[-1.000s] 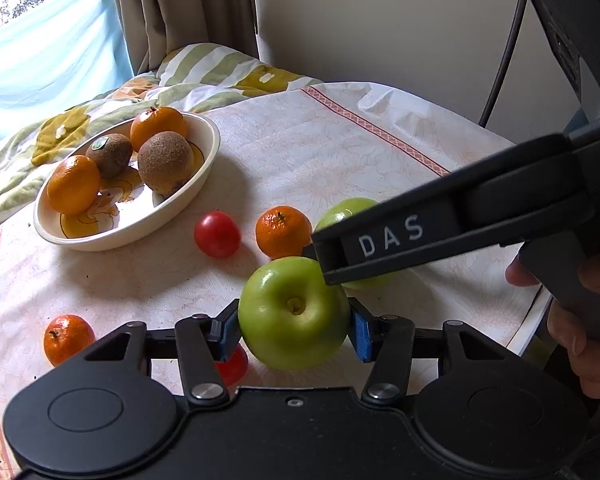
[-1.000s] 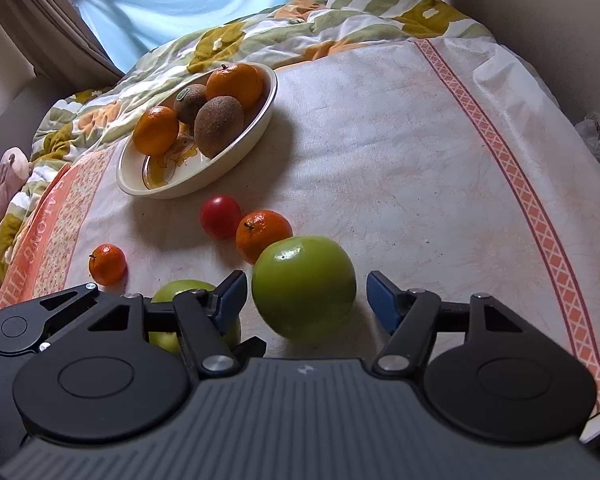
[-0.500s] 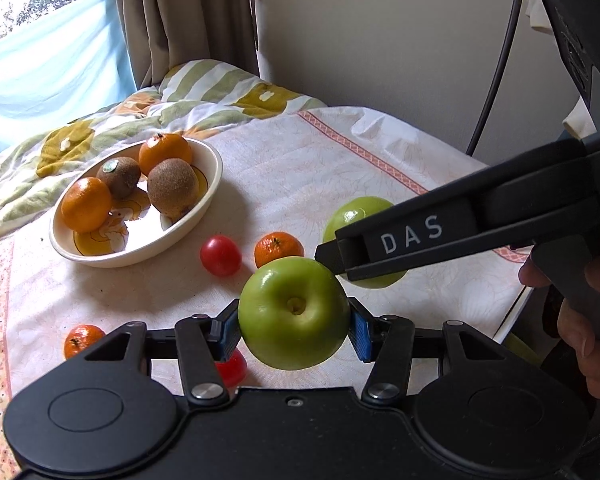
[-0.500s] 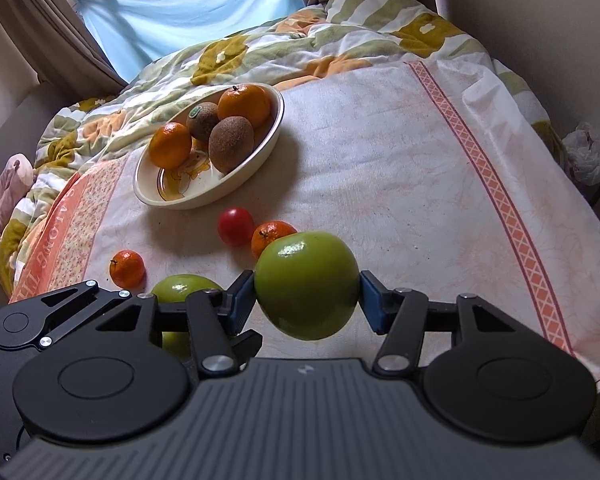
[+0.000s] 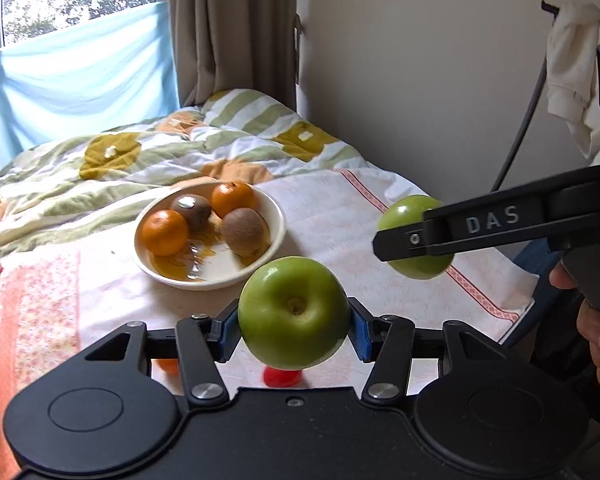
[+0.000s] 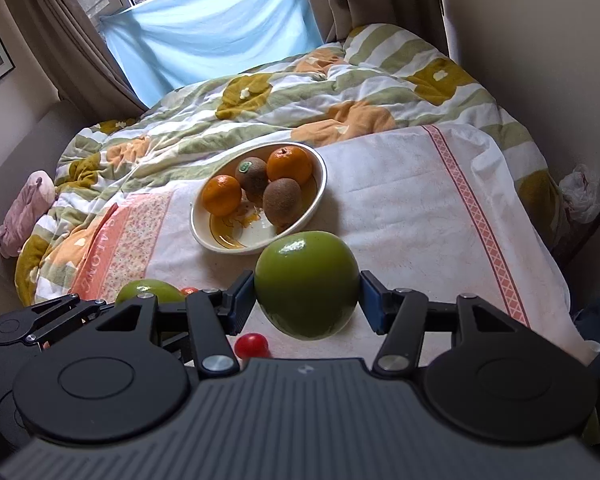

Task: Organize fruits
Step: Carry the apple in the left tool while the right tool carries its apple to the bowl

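My left gripper point(image 5: 293, 326) is shut on a green apple point(image 5: 294, 312), held in the air above the cloth. My right gripper point(image 6: 307, 296) is shut on a second green apple point(image 6: 307, 289), also lifted; that apple shows at the right of the left wrist view point(image 5: 404, 216), and the left apple shows in the right wrist view point(image 6: 148, 291). A white bowl point(image 5: 274, 216) ahead holds two oranges and two kiwis; it also shows in the right wrist view point(image 6: 320, 184). A red tomato point(image 6: 252, 345) lies on the cloth below the grippers.
A small orange point(image 5: 167, 365) peeks under the left gripper, next to the tomato point(image 5: 282, 376). The white cloth point(image 6: 412, 216) covers a table whose right edge drops off near the wall. A rumpled quilt point(image 6: 284, 96) lies behind the bowl.
Both grippers have risen with their apples and moved toward the bowl. The right gripper closed on its apple a second ago. The loose fruit on the cloth has dropped below view.
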Demonstrator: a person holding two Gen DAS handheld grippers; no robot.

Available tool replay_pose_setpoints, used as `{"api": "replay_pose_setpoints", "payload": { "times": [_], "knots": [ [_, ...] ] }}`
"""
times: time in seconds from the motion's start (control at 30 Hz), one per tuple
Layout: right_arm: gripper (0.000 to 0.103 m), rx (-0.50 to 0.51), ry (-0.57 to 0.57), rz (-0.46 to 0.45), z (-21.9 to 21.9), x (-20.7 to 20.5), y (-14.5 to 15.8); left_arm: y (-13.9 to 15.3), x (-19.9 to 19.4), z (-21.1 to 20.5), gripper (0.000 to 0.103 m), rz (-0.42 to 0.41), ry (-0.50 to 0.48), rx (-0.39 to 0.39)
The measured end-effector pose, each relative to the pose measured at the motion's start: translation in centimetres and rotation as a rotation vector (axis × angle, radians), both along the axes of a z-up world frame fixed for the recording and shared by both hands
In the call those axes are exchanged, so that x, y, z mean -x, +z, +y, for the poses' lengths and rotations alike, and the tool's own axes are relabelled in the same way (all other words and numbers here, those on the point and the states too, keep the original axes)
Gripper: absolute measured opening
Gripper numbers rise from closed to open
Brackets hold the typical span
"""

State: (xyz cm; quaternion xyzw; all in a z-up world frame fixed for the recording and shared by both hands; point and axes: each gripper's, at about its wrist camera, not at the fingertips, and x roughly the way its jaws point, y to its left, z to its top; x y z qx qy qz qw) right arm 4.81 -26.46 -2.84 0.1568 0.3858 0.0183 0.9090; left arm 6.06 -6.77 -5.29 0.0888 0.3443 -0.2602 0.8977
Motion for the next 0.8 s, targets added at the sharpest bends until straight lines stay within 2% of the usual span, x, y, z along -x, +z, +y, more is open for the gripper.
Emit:
{"api": "replay_pose_setpoints", "payload": {
  "times": [0.2, 0.37, 0.6, 0.8],
  "knots": [
    [0.070, 0.003, 0.031, -0.044, 1.8, -1.1, 2.3, 2.2, -0.8, 2.4, 0.058, -0.046, 0.057, 0.001],
    [0.070, 0.004, 0.071, -0.059, 3.2, -3.7, 3.1, 3.0, -3.0, 4.0, 0.058, -0.061, 0.108, -0.006],
    [0.070, -0.009, 0.121, -0.049, 4.2, -8.8, 2.3, 2.5, -7.4, 5.1, 0.058, -0.046, 0.164, -0.025],
    [0.070, -0.002, 0.157, -0.016, 4.4, -14.1, 0.6, 0.3, -11.9, 4.4, 0.058, -0.012, 0.164, -0.047]
  ]
}}
